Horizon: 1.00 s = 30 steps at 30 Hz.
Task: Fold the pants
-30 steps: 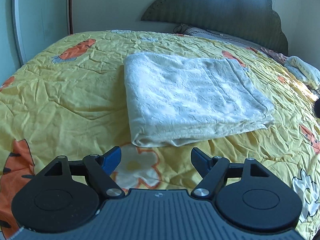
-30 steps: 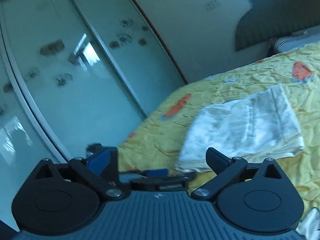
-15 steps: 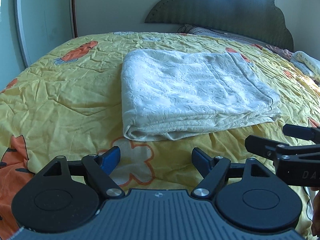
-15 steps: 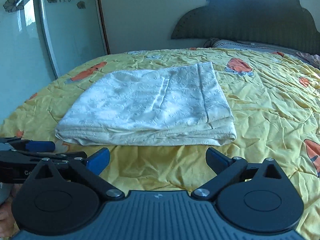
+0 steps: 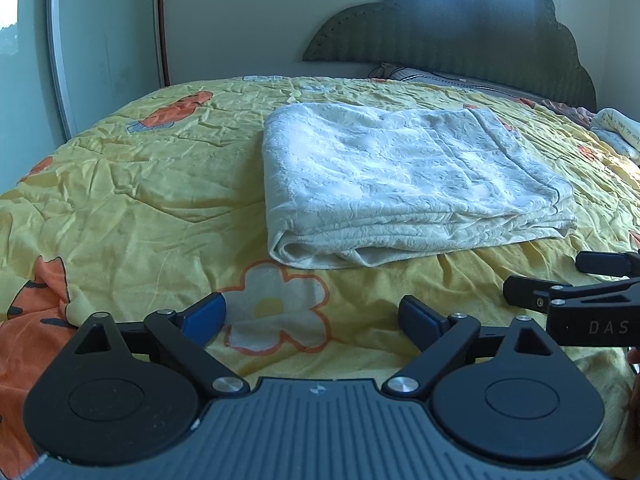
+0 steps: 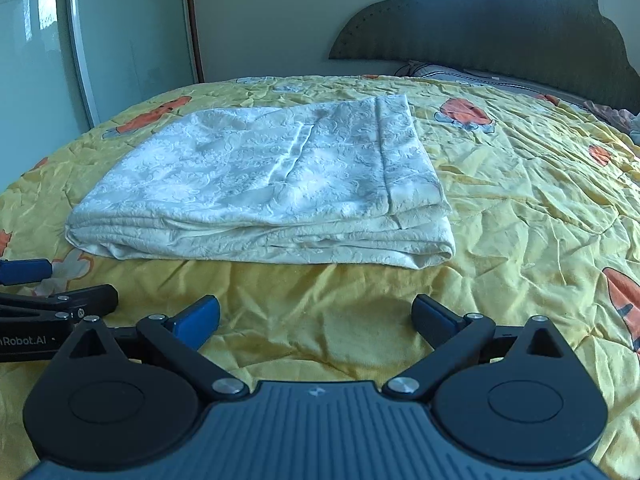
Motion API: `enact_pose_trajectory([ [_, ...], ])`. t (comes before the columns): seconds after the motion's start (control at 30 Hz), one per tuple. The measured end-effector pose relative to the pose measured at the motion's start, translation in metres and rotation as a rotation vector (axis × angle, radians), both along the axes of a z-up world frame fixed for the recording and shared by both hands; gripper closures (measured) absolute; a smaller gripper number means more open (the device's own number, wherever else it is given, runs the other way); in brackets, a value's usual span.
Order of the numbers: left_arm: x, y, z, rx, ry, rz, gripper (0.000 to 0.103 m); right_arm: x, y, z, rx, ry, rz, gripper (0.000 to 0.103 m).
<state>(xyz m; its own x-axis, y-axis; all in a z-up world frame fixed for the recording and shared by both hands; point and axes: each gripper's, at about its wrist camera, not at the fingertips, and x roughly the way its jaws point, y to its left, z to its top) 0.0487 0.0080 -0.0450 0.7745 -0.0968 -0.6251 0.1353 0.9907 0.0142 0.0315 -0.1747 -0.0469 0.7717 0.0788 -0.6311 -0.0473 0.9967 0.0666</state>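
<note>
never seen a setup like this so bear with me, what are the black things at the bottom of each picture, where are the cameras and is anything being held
Those black things are two handheld grippers, one in each of a person's hands; there is no robot arm. Each carries a wide-angle camera looking forward along its two fingers, so each picture shows its own gripper at the bottom.

One picture is taken from the left gripper, the other from the right gripper. Each also catches the other gripper at its edge.

Ahead lie the cream pants, already folded into a flat rectangle on a yellow bedspread with orange and white flower prints. A dark headboard stands behind.

Nothing is held. Both grippers are open, short of the pants, with only bedspread between their blue pads. The left jaws have just been opening wider.
</note>
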Motion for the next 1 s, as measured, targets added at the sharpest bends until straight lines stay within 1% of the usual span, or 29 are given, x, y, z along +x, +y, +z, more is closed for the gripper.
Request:
enact_pose_trajectory([
  [0.13,0.0018,0.0004,-0.0020,0.004,0.010,0.026,0.000,0.0012,0.0010,-0.0023,-0.011,0.004,0.005,0.000],
  [0.3,-0.0010,-0.0031,-0.0027,0.026,0.001,0.042,0.000,0.0002,-0.0004,-0.0032,0.000,0.002,0.005,0.000],
  [0.47,0.0003,-0.0015,-0.0030,0.018,0.004,0.048,0.000,0.0004,0.0023,-0.0038,-0.018,0.005,0.002,0.000],
  [0.83,0.0008,-0.0017,-0.0026,0.021,0.001,0.060,0.000,-0.0002,0.0011,-0.0038,-0.014,0.004,0.002,0.000],
  [1.0,0.0000,-0.0007,-0.0027,0.009,0.000,0.066,0.000,-0.0002,0.0010,-0.0039,-0.014,0.004,0.002,0.000],
])
